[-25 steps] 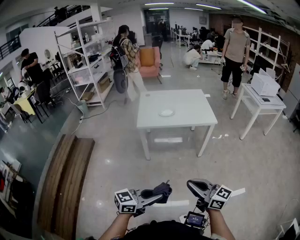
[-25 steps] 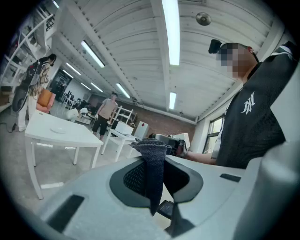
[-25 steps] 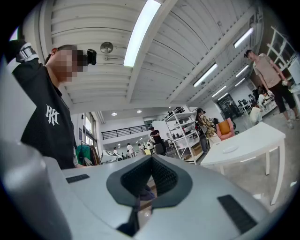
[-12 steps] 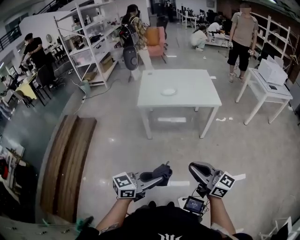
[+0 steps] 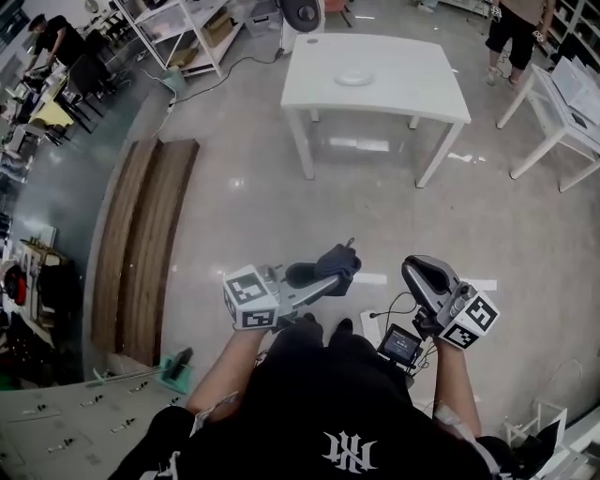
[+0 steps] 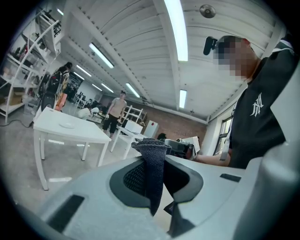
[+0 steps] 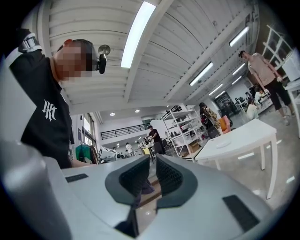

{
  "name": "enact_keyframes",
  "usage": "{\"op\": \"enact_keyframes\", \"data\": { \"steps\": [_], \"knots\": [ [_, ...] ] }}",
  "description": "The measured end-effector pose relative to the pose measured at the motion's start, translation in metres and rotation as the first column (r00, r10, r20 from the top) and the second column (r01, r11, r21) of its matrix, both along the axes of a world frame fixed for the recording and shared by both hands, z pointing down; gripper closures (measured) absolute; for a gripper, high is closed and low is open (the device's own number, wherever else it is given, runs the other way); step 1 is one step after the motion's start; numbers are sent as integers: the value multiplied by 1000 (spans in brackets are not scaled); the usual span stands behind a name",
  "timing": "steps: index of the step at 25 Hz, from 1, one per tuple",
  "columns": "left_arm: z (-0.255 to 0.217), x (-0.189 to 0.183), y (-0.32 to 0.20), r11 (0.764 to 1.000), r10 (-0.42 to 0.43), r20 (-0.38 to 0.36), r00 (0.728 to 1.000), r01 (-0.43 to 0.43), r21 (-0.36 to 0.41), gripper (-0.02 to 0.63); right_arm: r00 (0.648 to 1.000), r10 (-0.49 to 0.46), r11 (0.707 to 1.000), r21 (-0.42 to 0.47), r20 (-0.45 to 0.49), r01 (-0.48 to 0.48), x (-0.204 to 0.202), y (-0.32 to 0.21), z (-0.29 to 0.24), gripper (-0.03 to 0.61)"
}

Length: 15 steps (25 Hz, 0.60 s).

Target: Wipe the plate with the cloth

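Observation:
The white plate lies on the white table far ahead at the top of the head view, well apart from both grippers. My left gripper is held near my body, shut on a dark cloth that sticks out past its tips. In the left gripper view the cloth hangs folded between the pads, with the table and plate in the distance. My right gripper is beside it, shut with nothing in its jaws. The right gripper view shows its pads nearly touching and the plate far off.
Long wooden boards lie on the floor at the left. A second white table stands at the right with a person near it. Metal shelving fills the upper left. Bare grey floor separates me from the table.
The head view has tipped downward: the table slid to the top edge and my torso came into view. Both grippers sit higher in the picture, the cloth still gripped by the left one.

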<state>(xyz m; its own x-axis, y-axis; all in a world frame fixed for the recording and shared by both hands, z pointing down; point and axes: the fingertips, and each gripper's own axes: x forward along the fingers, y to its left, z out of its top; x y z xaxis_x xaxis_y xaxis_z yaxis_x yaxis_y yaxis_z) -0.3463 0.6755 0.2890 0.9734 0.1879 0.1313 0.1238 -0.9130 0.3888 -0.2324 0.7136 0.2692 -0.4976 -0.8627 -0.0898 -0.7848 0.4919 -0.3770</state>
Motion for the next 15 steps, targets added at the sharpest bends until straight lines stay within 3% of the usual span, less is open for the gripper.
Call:
{"op": "enact_keyframes", "data": {
  "steps": [4,8,15],
  "knots": [
    [-7,3,8,1000,-26,-2,1000,26,-7,563,999,-43,999,-11,6,43,-2,5,-8,488],
    [5,12,0,1000,-2,-8,1000,1,-32,563,999,-35,998,-52,-3,35,3,-5,6,489],
    [21,9,-66,999,-28,-23,999,27,-37,563,999,-41,998,-54,-21,40,2,-73,18,488]
  ]
}}
